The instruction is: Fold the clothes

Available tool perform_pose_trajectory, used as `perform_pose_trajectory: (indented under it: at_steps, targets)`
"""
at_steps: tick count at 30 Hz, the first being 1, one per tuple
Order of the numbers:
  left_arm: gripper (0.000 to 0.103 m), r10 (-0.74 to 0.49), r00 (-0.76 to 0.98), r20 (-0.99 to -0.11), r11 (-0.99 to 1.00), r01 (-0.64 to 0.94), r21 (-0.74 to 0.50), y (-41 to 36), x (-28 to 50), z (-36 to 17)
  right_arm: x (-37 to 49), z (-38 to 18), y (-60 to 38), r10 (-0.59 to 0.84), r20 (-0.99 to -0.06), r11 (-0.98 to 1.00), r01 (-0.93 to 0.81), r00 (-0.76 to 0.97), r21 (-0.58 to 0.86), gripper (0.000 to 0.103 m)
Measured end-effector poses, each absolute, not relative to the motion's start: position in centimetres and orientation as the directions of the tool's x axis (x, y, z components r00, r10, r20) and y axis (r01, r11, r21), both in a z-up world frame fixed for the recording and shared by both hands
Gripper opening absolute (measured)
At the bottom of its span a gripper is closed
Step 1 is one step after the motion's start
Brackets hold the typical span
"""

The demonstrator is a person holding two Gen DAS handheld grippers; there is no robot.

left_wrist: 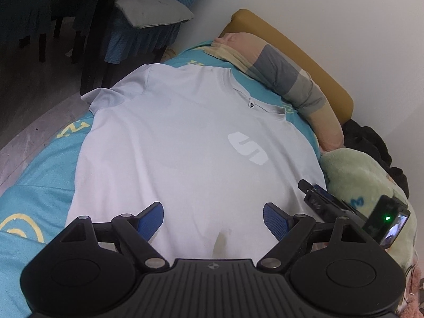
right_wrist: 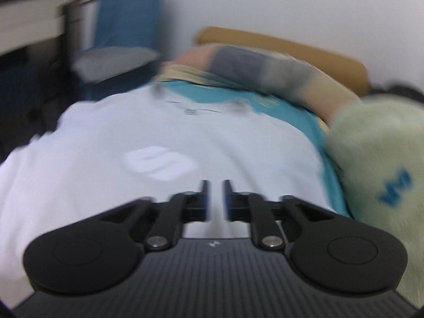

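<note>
A pale white T-shirt [left_wrist: 185, 137] lies flat, front up, on a teal bedsheet [left_wrist: 39, 193], collar toward the headboard, with a white logo [left_wrist: 247, 148] on the chest. My left gripper [left_wrist: 213, 212] hovers open and wide over the lower middle of the shirt, nothing between its blue pads. A yellowish stain [left_wrist: 221, 241] shows just below it. The right wrist view is blurred: my right gripper [right_wrist: 214, 198] hangs over the T-shirt [right_wrist: 132, 198] below the logo [right_wrist: 161, 165], fingers a narrow gap apart with nothing between them. In the left wrist view its black body [left_wrist: 331, 206] sits at the shirt's right edge.
A striped rolled quilt [left_wrist: 281, 74] lies along the mustard headboard [left_wrist: 304, 50]. A green plush blanket [left_wrist: 355, 175] and dark clothing [left_wrist: 371, 143] crowd the shirt's right side. Left of the bed is grey floor with a dark chair [left_wrist: 98, 26] and a grey cushion [left_wrist: 151, 5].
</note>
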State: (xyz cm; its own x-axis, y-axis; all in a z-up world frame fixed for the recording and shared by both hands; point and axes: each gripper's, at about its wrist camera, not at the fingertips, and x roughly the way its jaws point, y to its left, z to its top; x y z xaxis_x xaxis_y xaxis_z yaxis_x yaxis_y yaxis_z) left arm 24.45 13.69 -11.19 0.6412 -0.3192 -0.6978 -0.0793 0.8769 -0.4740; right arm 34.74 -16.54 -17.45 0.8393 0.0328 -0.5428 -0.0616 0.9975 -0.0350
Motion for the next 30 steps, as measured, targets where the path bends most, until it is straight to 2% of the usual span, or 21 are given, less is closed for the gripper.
perform_pose_trajectory:
  at_steps: [2,4,9,10,12,14,16,21,23,25,30]
  targets:
    - [0.085,-0.323,0.636,-0.701,0.879,-0.073,-0.472,13.4,24.6,-11.3,34.6,-17.3,-19.6,0.016,-0.515,0.999,0.001,0.857,0.033,0.083]
    - [0.085,-0.33,0.631,-0.702,0.875,-0.076,-0.479,13.2,24.8,-11.5,34.8,-17.3,-22.2,-0.016,-0.507,0.996,0.061,0.862,0.071,0.082]
    - [0.085,-0.342,0.621,-0.705,0.864,-0.087,-0.496,13.3,25.2,-12.2,36.1,-19.5,-25.8,-0.062,-0.582,0.987,0.137,0.81,0.086,0.081]
    - [0.085,-0.343,0.62,-0.705,0.862,-0.089,-0.498,13.3,25.2,-12.3,36.4,-20.1,-26.1,-0.056,-0.602,0.987,0.135,0.797,0.087,0.077]
    - [0.085,-0.35,0.617,-0.705,0.858,-0.091,-0.505,13.4,25.3,-12.4,36.4,-20.8,-25.8,-0.047,-0.624,0.993,0.106,0.78,0.058,0.036]
    - [0.085,-0.35,0.618,-0.704,0.857,-0.091,-0.506,13.3,25.3,-12.4,36.0,-20.9,-24.0,-0.058,-0.623,0.998,0.049,0.78,-0.032,0.013]
    - [0.085,-0.348,0.622,-0.701,0.859,-0.089,-0.505,13.2,25.3,-12.3,35.7,-20.3,-21.3,-0.115,-0.596,0.983,0.002,0.795,-0.186,0.009]
    - [0.084,-0.33,0.639,-0.695,0.861,-0.098,-0.499,13.3,25.1,-12.0,34.6,-19.1,-14.5,-0.107,-0.52,0.911,-0.126,0.847,-0.393,0.007]
    - [0.084,-0.32,0.648,-0.691,0.858,-0.112,-0.502,13.7,25.0,-11.9,34.3,-19.9,-10.8,-0.117,-0.51,0.822,-0.205,0.852,-0.531,0.007]
    - [0.084,-0.309,0.657,-0.688,0.855,-0.124,-0.503,14.2,24.8,-11.9,33.9,-20.8,-7.8,-0.091,-0.519,0.742,-0.29,0.85,-0.604,0.007]
    - [0.083,-0.301,0.651,-0.697,0.849,-0.15,-0.507,14.7,25.0,-12.2,34.4,-21.5,-6.3,0.016,-0.613,0.821,-0.36,0.79,-0.444,0.007]
